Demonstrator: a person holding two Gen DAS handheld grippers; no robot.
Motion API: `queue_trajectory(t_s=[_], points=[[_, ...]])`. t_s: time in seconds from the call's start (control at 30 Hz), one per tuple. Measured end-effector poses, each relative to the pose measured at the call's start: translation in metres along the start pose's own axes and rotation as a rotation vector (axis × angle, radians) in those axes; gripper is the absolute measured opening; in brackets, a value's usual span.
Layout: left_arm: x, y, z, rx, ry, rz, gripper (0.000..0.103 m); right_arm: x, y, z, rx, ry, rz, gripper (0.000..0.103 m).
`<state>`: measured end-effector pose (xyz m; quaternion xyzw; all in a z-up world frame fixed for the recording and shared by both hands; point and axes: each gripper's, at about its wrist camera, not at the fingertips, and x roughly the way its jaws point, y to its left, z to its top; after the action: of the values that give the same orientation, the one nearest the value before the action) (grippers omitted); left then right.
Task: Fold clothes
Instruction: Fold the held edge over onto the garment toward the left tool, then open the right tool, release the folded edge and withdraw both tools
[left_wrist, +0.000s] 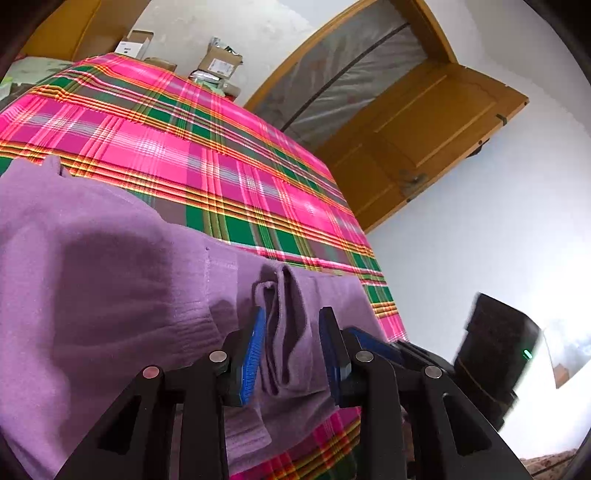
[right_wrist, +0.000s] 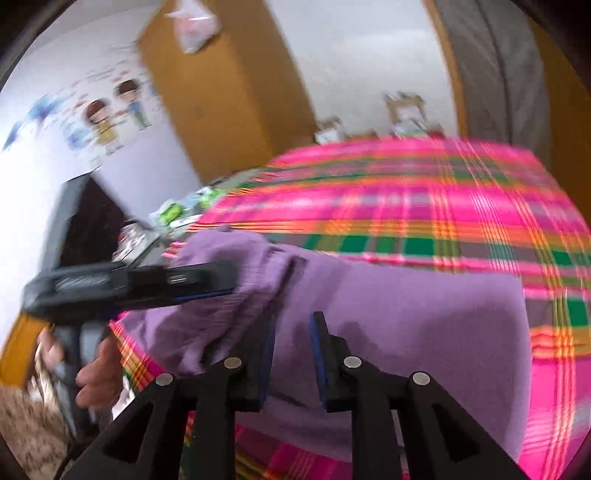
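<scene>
Both tools sit low at the near edge of the bed (left_wrist: 229, 155). Our left tool (left_wrist: 291, 343) has its pads parted around a bunched ridge of the purple garment (left_wrist: 92, 258), not clamped. Our right tool (right_wrist: 291, 354) is spread too, with cloth between the pads. The garment lies rumpled on the plaid cover. If we close on too little cloth, layers may slip out, and an uneven lift would skew the fold.

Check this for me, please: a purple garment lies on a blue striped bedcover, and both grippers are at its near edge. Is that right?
One detail is wrong: the bedcover is a pink and green plaid, not blue striped, as the left wrist view shows. The purple garment does lie on it, with the left gripper and right gripper at its near edge.
</scene>
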<state>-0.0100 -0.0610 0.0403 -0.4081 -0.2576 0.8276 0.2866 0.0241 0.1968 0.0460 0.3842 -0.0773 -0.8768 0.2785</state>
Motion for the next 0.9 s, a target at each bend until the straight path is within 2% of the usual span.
queue_trajectory(t_s=[0.1, 0.17, 0.37, 0.43, 0.53, 0.6, 0.73, 0.9], points=[[-0.001, -0.002, 0.0, 0.005, -0.001, 0.005, 0.031, 0.018, -0.009, 0.001, 0.049, 0.04, -0.001, 0.02], [-0.001, -0.002, 0.0, 0.004, -0.002, 0.008, 0.031, 0.028, -0.005, 0.0, 0.04, 0.066, 0.008, 0.02], [0.003, -0.001, 0.001, -0.005, 0.006, 0.019, 0.031, 0.044, 0.008, -0.007, -0.032, 0.116, -0.036, 0.02], [0.005, -0.003, 0.001, 0.002, 0.009, 0.022, 0.031, 0.04, 0.006, -0.007, -0.019, 0.113, -0.035, 0.02], [0.003, -0.005, 0.0, 0.018, 0.003, 0.036, 0.031, 0.022, -0.001, -0.003, 0.014, 0.047, -0.01, 0.02], [0.001, -0.003, -0.001, 0.015, -0.002, 0.049, 0.031, 0.017, -0.006, 0.004, 0.027, 0.008, -0.066, 0.02], [-0.005, -0.001, -0.004, 0.007, -0.013, 0.072, 0.031, 0.029, -0.006, 0.018, 0.038, 0.009, -0.143, 0.02], [-0.017, 0.004, -0.009, -0.007, -0.03, 0.106, 0.031, 0.053, 0.0, 0.028, 0.018, 0.059, -0.178, 0.02]])
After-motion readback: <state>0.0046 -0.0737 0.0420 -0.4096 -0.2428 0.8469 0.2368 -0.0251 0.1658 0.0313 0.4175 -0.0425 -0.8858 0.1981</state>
